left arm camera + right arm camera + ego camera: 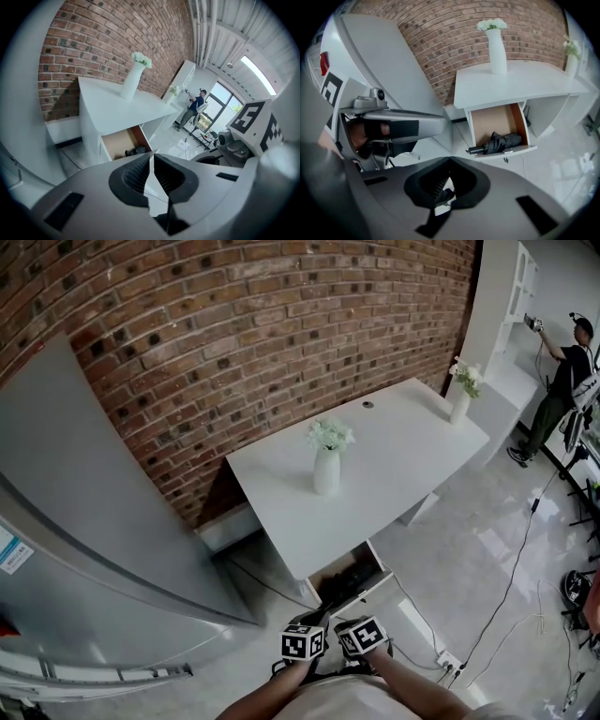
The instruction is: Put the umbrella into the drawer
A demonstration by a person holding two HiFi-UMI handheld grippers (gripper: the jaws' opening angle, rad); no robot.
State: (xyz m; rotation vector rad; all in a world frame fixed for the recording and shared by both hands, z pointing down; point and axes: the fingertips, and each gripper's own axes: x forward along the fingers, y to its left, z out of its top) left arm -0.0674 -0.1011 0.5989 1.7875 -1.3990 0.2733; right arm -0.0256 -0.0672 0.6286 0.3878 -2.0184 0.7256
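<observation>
Rising behind everything is a brick wall, and a white desk stands against it. The desk's drawer is pulled open. A folded black umbrella lies inside the drawer along its front edge. A white vase of flowers stands on the desktop. The left gripper and the right gripper are both closed and empty, held clear of the drawer.

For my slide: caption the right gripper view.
Folded black umbrella lies in the open drawer under the white desk; right gripper shut.
</observation>
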